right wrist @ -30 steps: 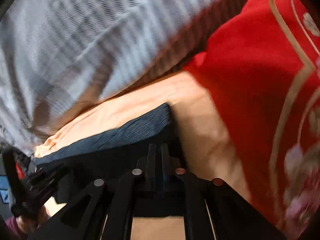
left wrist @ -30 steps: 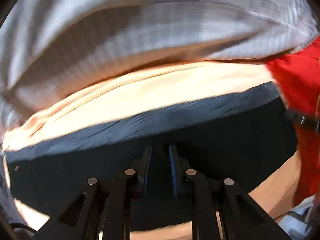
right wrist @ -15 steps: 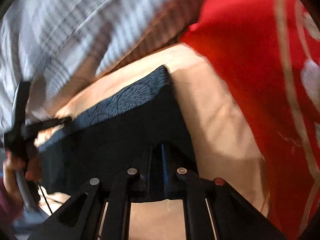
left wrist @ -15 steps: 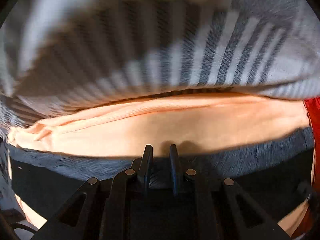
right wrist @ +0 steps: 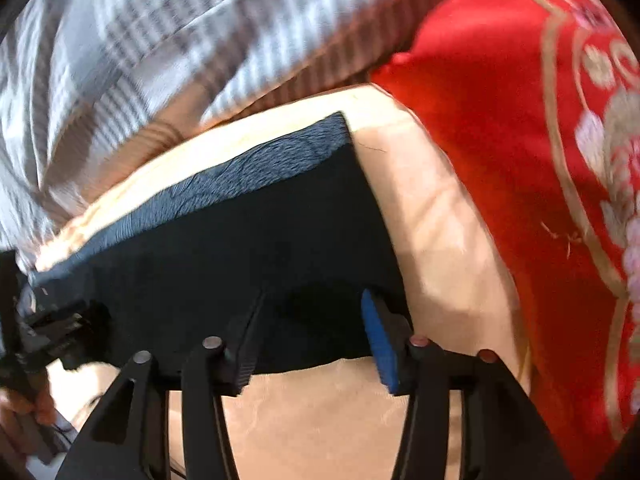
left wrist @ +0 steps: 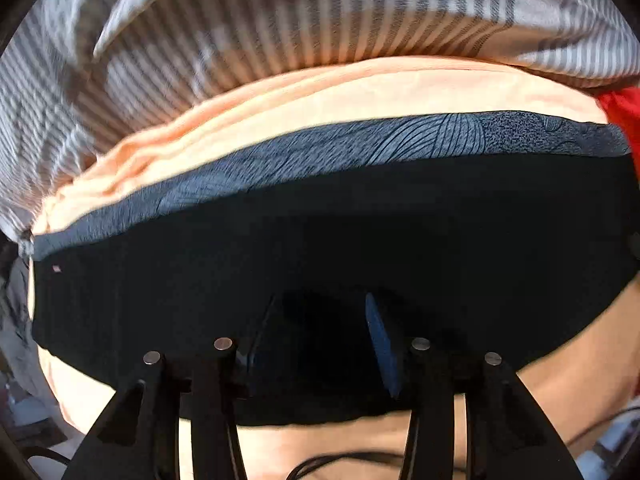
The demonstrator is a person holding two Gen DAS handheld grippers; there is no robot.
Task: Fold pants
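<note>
Peach bedding (left wrist: 360, 92) carries the dark folded pants (left wrist: 340, 232), which lie flat with a blue-grey patterned band (left wrist: 360, 148) along the far edge. Over the near edge of the pants, the left gripper (left wrist: 320, 332) has just been opening, its fingers spread with nothing pinched. The right gripper (right wrist: 316, 328) has likewise just been opening, fingers apart above the pants' right near corner. Beyond lie a grey striped quilt (left wrist: 320, 20) and, to the right, a red embroidered cover (right wrist: 520, 160).

Peach bedsheet (left wrist: 360, 92), striped grey duvet (left wrist: 280, 20), red embroidered cushion (right wrist: 500, 140)
</note>
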